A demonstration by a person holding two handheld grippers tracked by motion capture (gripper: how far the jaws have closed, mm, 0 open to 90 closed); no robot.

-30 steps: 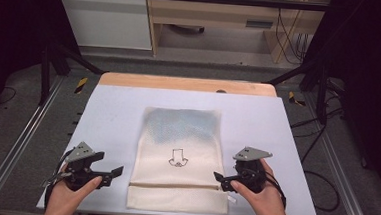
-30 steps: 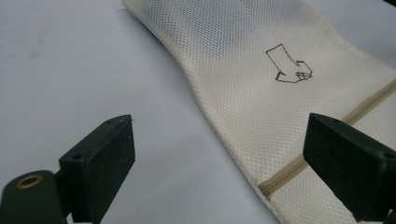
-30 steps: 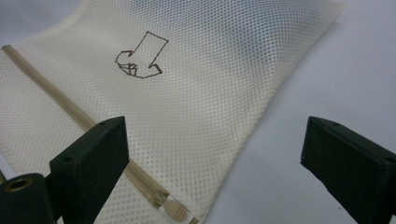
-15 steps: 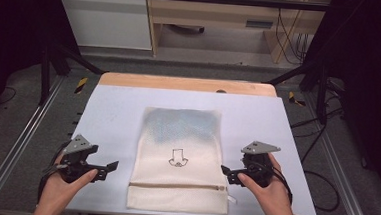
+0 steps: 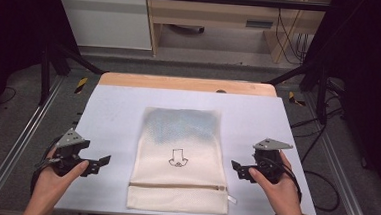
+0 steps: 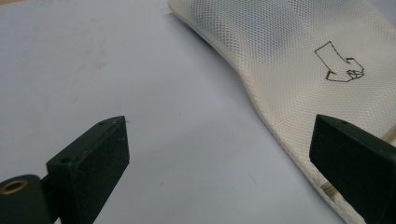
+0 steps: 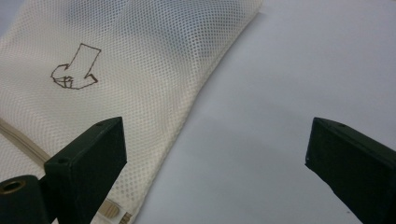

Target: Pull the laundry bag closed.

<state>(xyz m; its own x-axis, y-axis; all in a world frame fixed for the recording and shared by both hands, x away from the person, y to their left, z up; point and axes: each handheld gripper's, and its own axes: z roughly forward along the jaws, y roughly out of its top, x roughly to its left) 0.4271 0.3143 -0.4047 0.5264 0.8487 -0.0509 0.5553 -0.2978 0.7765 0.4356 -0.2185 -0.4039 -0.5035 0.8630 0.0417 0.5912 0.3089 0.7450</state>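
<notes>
Pale blue sheeting covers the table (image 5: 118,113), with a wooden edge at its far side and dark floor and cabinets beyond. Flat in the middle lies a cream mesh bag (image 5: 181,137), a small arrow drawing (image 5: 178,158) on it and a zipper (image 5: 173,185) near its front end. It lies between the left gripper (image 5: 101,163) and right gripper (image 5: 237,169), touching neither; both have jaws wide apart. Something bluish inside the bag is too vague to identify.

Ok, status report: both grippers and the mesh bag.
Left gripper open, holding nothing, left of mesh bag. Right gripper open, holding nothing, right of it. Bag flat on table, zipper at near end. Nothing between fingers and bag.
</notes>
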